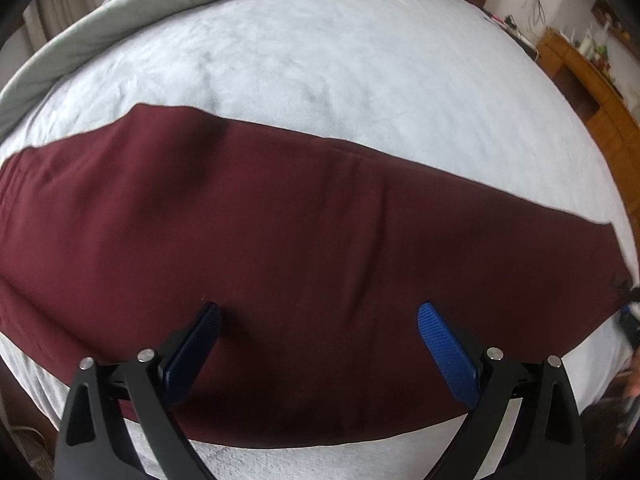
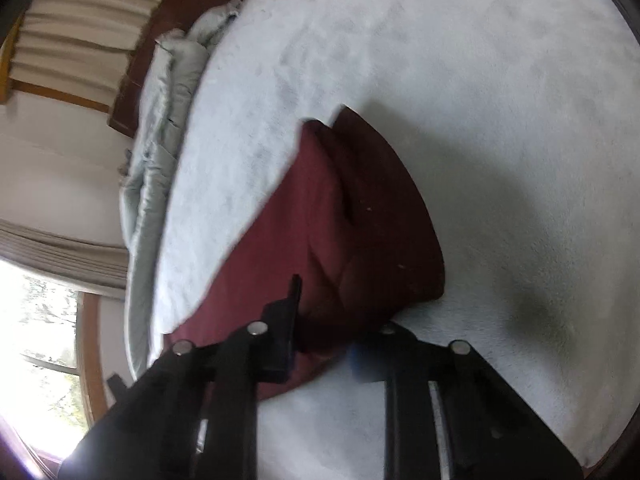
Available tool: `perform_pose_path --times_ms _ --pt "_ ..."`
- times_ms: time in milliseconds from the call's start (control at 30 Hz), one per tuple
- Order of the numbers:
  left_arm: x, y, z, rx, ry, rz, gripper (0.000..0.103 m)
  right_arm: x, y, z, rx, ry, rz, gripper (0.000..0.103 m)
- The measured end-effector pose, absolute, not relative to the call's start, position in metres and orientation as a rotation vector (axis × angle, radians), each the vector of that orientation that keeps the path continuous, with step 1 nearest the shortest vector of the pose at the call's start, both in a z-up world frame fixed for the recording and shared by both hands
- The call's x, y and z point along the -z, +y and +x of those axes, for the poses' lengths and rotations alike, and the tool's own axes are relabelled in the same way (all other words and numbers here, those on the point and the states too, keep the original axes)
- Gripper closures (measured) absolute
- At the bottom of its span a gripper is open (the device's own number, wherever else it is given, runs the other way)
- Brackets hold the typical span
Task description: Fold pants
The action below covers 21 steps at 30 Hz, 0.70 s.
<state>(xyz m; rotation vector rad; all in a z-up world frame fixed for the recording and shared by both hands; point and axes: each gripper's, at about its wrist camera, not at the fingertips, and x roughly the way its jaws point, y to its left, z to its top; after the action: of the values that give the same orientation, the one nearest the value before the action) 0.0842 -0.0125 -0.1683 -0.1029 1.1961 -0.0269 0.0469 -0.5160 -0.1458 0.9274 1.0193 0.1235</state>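
Maroon pants [image 1: 280, 220] lie flat in a long band across the light bed sheet [image 1: 320, 48]. My left gripper [image 1: 320, 308] hovers over the near side of that band, and its blue pads [image 1: 444, 344] stand wide apart with nothing between them. In the right wrist view one end of the pants [image 2: 360, 208] is bunched and lifted in a fold. My right gripper [image 2: 328, 320] is shut on that fold. The cloth passes between its two fingers and hides the tip of the right one.
A rumpled grey duvet [image 1: 120, 20] is piled along the far edge of the bed [image 2: 160, 152]. Wooden furniture [image 1: 580, 80] stands beyond the bed at the right. A dark wooden headboard [image 2: 192, 20], curtains and a window [image 2: 40, 320] lie to the left.
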Motion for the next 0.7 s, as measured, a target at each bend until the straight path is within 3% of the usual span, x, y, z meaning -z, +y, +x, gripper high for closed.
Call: perform_pose_path --times_ms 200,267,433,700 --pt "0.147 -0.019 0.075 0.060 1.076 -0.095 0.004 0.074 -0.497 0.033 -0.277 0.806 0.761 0.088" --pt "0.154 -0.023 0.077 0.066 1.090 -0.079 0.004 0.083 -0.499 0.037 -0.215 0.854 0.732 0.088" --pt "0.185 -0.033 0.084 0.056 1.149 0.035 0.003 0.166 -0.519 0.047 -0.059 1.081 0.835 0.089" --pt "0.155 -0.001 0.080 0.053 1.087 -0.062 0.004 0.115 -0.502 0.043 -0.082 0.982 0.786 0.089"
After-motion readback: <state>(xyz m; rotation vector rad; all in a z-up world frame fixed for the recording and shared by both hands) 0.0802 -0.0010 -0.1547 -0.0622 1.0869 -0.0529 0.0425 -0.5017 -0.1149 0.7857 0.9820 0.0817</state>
